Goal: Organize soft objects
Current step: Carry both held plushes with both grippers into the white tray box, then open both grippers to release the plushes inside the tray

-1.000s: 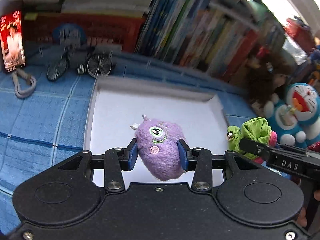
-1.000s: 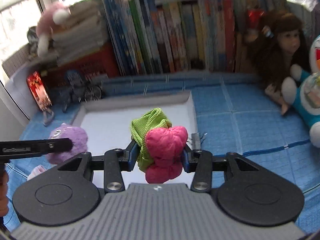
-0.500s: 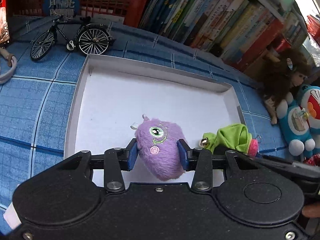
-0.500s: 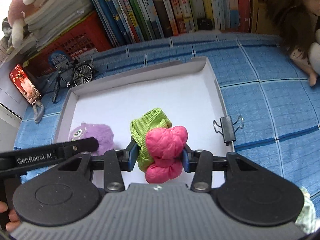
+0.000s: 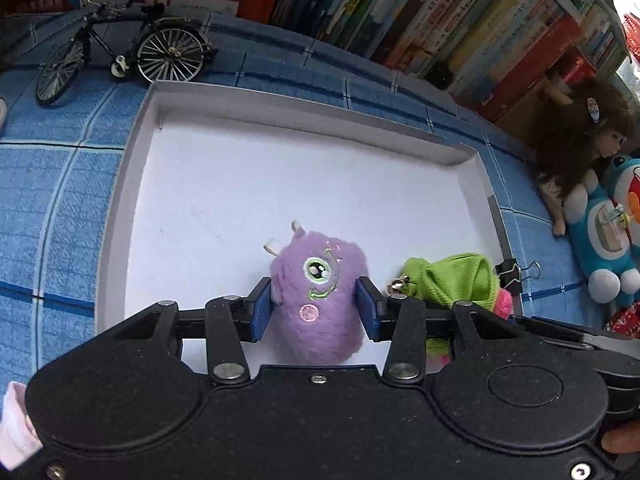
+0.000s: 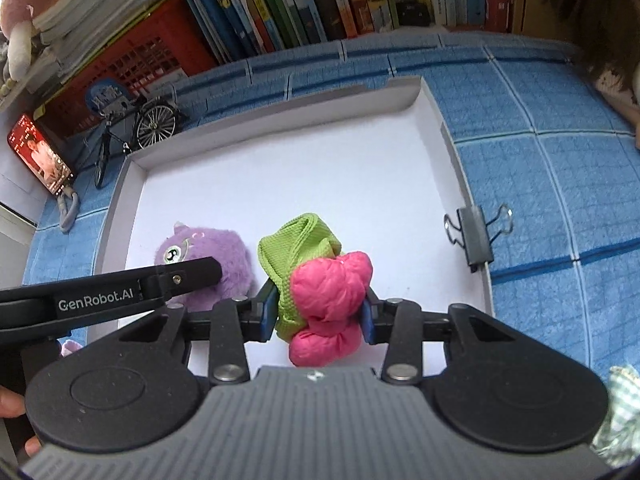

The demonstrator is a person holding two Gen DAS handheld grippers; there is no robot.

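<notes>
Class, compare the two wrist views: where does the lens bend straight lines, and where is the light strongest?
Left wrist view: the white tray rim bows and the books lean; glare burns out the top right corner. Right wrist view: the tray's edges curve likewise; light is even, and the purple plush stays sharp.

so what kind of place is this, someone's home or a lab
Most likely a home, perhaps a child's room or study corner. A packed row of books lines the back, a long-haired doll and a blue cat plush sit beside it, and a model bicycle stands on the blue checked cloth.
</notes>
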